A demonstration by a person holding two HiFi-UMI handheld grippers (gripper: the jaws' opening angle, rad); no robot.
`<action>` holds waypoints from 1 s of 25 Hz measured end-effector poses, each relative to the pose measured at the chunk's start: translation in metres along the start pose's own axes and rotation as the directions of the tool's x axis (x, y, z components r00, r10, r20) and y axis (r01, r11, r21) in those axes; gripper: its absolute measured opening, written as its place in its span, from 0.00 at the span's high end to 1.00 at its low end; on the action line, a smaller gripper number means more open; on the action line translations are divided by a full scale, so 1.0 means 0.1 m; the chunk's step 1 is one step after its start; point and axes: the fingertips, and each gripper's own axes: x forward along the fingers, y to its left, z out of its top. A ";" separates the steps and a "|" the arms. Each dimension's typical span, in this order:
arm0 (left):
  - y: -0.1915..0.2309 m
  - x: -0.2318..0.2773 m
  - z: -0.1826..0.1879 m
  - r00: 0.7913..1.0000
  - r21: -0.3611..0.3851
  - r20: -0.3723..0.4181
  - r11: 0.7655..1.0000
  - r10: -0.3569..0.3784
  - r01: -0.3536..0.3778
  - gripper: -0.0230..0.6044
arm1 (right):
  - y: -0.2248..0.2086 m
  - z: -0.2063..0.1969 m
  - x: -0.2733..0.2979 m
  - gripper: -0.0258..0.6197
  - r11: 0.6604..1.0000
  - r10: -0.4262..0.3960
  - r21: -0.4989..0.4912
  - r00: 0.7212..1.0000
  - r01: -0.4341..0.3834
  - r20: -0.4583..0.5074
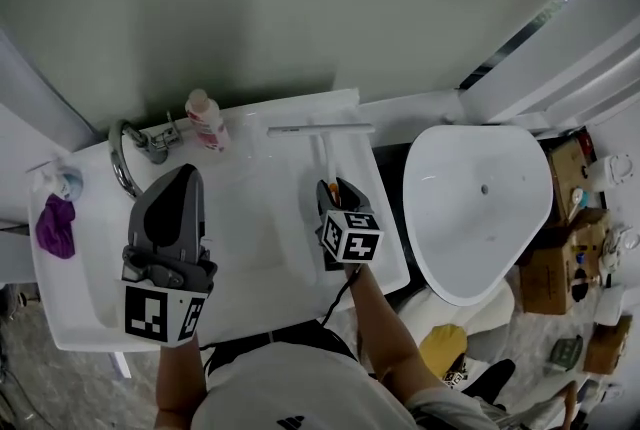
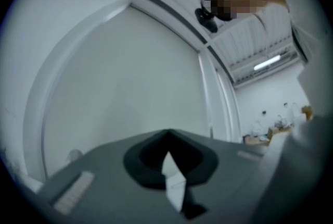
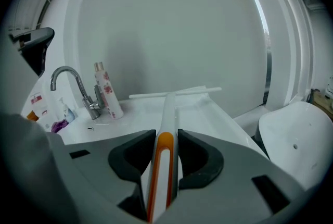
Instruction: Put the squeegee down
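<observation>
The squeegee (image 1: 322, 130) has a white T-shaped blade and a white handle with an orange stripe (image 3: 165, 155). Its blade lies across the back ledge of the white sink (image 1: 250, 268), close to the wall. My right gripper (image 1: 331, 190) is shut on the handle, with a dark pad pressed on each side (image 3: 166, 147). My left gripper (image 1: 185, 176) hovers over the left half of the sink with its jaws together and nothing in them. In the left gripper view it (image 2: 167, 137) points at a bare wall.
A chrome faucet (image 1: 128, 150) and a pink-printed bottle (image 1: 206, 121) stand at the sink's back left. A purple cloth (image 1: 56, 226) and a soap bottle (image 1: 64, 182) sit at its left end. A white oval fixture (image 1: 480, 208) and cardboard boxes (image 1: 560, 263) are to the right.
</observation>
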 end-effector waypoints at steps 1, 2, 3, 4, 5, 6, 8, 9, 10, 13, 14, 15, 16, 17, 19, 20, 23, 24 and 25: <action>0.01 0.01 -0.01 1.000 0.002 -0.002 1.000 0.005 -0.005 0.95 | 0.00 -0.01 0.05 0.76 1.000 0.004 -0.001 1.000 -0.005 -0.009; 0.02 0.01 -0.02 1.000 0.003 -0.005 1.000 0.011 -0.011 0.95 | 0.00 -0.02 0.09 0.76 1.000 0.009 -0.003 1.000 -0.009 -0.017; 0.02 0.02 -0.02 1.000 0.004 -0.009 1.000 0.016 -0.016 0.95 | 0.00 -0.03 0.13 0.76 1.000 0.013 -0.007 1.000 -0.013 -0.025; 0.03 0.03 -0.03 1.000 0.006 -0.012 1.000 0.022 -0.022 0.95 | 0.00 -0.04 0.17 0.76 1.000 0.016 -0.011 0.999 -0.017 -0.032; 0.04 0.03 -0.04 0.999 0.008 -0.016 1.000 0.028 -0.028 0.95 | 0.00 -0.05 0.21 0.76 1.000 0.021 -0.014 0.999 -0.021 -0.039; 0.04 0.03 -0.05 0.999 0.010 -0.020 0.999 0.033 -0.033 0.95 | 0.00 -0.06 0.24 0.76 1.000 0.025 -0.015 0.999 -0.026 -0.045; 0.05 0.03 -0.07 0.999 0.014 -0.025 0.999 0.043 -0.043 0.95 | -0.01 -0.09 0.30 0.76 0.999 0.033 -0.017 0.998 -0.034 -0.059; 0.05 0.03 -0.08 0.999 0.016 -0.025 0.999 0.047 -0.047 0.95 | -0.01 -0.10 0.33 0.76 0.999 0.035 -0.019 0.997 -0.036 -0.067; 0.05 0.03 -0.08 0.998 0.016 -0.025 0.999 0.051 -0.050 0.95 | -0.02 -0.11 0.36 0.76 0.999 0.036 -0.023 0.997 -0.038 -0.074; 0.05 0.03 -0.10 0.998 0.020 -0.029 0.998 0.062 -0.062 0.95 | -0.03 -0.15 0.43 0.76 0.998 0.041 -0.037 0.995 -0.044 -0.092; 0.05 0.02 -0.11 0.997 0.022 -0.031 0.998 0.066 -0.066 0.95 | -0.03 -0.16 0.44 0.76 0.998 0.044 -0.040 0.994 -0.048 -0.096; 0.05 0.02 -0.11 0.997 0.024 -0.032 0.997 0.071 -0.070 0.95 | -0.02 -0.16 0.46 0.76 0.998 0.047 -0.043 0.994 -0.052 -0.099; 0.06 0.01 -0.12 0.997 0.025 -0.034 0.997 0.075 -0.074 0.95 | -0.01 -0.17 0.48 0.76 0.997 0.051 -0.045 0.993 -0.056 -0.102; 0.06 0.00 -0.13 0.996 0.026 -0.036 0.997 0.079 -0.078 0.95 | 0.00 -0.18 0.49 0.76 0.997 0.054 -0.047 0.993 -0.060 -0.105; 0.06 -0.01 -0.13 0.996 0.027 -0.039 0.996 0.086 -0.085 0.95 | 0.02 -0.20 0.52 0.76 0.997 0.056 -0.055 0.992 -0.063 -0.117; 0.06 -0.01 -0.14 0.995 0.028 -0.041 0.996 0.089 -0.088 0.95 | 0.02 -0.21 0.53 0.76 0.996 0.054 -0.060 0.991 -0.062 -0.125; 0.07 -0.01 -0.15 0.995 0.030 -0.042 0.995 0.094 -0.093 0.95 | 0.02 -0.23 0.56 0.76 0.996 0.049 -0.070 0.988 -0.060 -0.150; 0.07 -0.02 -0.16 0.995 0.029 -0.042 0.995 0.095 -0.094 0.95 | 0.02 -0.24 0.56 0.76 0.996 0.046 -0.073 0.986 -0.058 -0.158; 0.07 -0.03 -0.16 0.994 0.027 -0.043 0.995 0.097 -0.096 0.95 | 0.03 -0.25 0.57 0.76 0.995 0.042 -0.077 0.985 -0.055 -0.167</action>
